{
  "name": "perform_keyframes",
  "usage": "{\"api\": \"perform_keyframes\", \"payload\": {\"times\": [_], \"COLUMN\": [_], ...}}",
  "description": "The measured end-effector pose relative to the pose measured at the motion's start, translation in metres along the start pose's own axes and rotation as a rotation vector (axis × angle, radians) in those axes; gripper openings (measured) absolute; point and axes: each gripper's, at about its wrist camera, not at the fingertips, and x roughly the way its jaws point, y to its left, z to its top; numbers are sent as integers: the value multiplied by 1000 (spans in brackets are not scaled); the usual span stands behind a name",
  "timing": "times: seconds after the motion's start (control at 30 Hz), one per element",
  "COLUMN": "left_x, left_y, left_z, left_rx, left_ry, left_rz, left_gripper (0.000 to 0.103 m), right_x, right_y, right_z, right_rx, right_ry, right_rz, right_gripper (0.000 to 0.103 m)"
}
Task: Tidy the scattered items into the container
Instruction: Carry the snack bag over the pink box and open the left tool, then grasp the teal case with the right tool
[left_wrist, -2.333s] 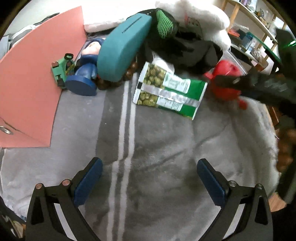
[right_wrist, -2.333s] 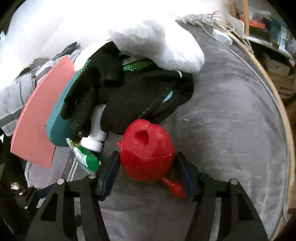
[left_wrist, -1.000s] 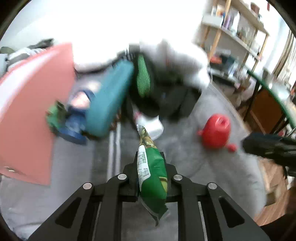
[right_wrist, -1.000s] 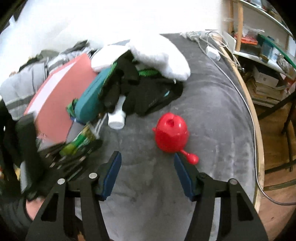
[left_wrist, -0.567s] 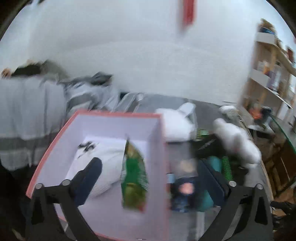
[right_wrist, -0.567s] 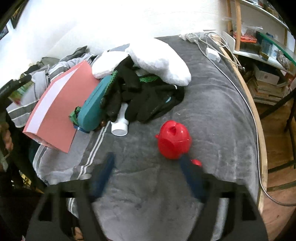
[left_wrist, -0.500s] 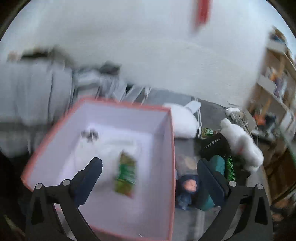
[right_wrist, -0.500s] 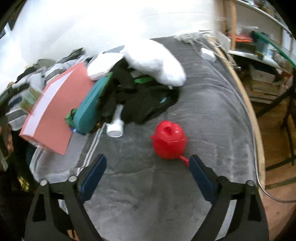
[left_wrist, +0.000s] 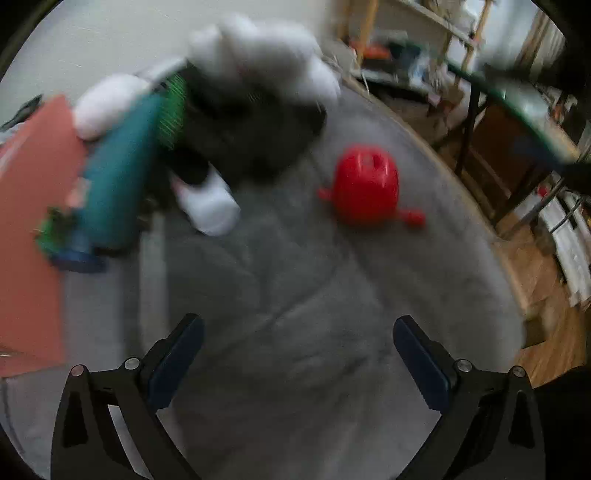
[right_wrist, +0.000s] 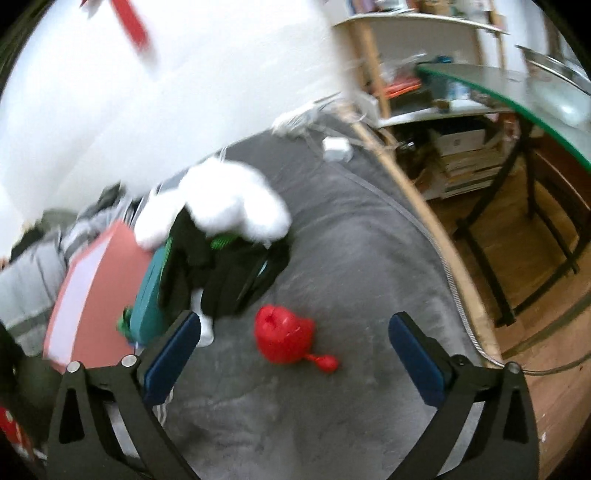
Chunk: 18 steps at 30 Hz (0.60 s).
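Both grippers hang over a grey blanket (left_wrist: 295, 295) spread on a bed, and each has its jaws spread wide with nothing between them: the left gripper (left_wrist: 297, 360) and the right gripper (right_wrist: 295, 360) alike.

The red toy (left_wrist: 365, 190) lies alone on the blanket, apart from the rest, with a small red knob sticking out at its side. In the right wrist view the same red toy (right_wrist: 284, 338) sits between the lines of the two jaws but ahead of them, untouched.

To its left is the heap: a teal case (left_wrist: 118, 177), a white bottle (left_wrist: 208, 206) lying beside it, black clothing (left_wrist: 251, 136) piled behind, and a white plush toy (left_wrist: 266, 62) on top. A small green and blue object, probably a toy figure, shows at the near end of the case, though blur makes it hard to tell.

The pink box (right_wrist: 92, 295) stands at the left edge of the heap, its white inside showing in the right wrist view, the case leaning against its wall. A wooden shelf (right_wrist: 424, 110) and a glass table (right_wrist: 517, 96) stand beyond the bed. No writing is readable; the left wrist view is blurred.
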Motion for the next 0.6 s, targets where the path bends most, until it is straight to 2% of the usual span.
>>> {"api": "perform_keyframes", "payload": {"times": [0.1, 0.17, 0.2, 0.27, 0.47, 0.6], "left_x": [31, 48, 47, 49, 57, 60], "left_y": [-10, -13, -12, -16, -10, -11], "left_z": [1, -2, -2, 1, 2, 4], "left_rx": [33, 79, 69, 76, 56, 58], "left_ry": [-42, -119, -134, -126, -141, -141], "left_rz": [26, 38, 38, 68, 49, 52], "left_gripper": [103, 103, 103, 103, 103, 103], "right_x": [-6, -7, -6, -5, -7, -14], "right_y": [-6, -6, -5, -3, 9, 32], "right_z": [5, 6, 6, 3, -8, -12], "right_rx": [28, 32, 29, 23, 53, 112], "right_ry": [-22, -20, -16, -7, -10, -17], "right_rz": [-7, -12, -10, -7, -48, 8], "right_gripper": [102, 102, 102, 102, 103, 103]}}
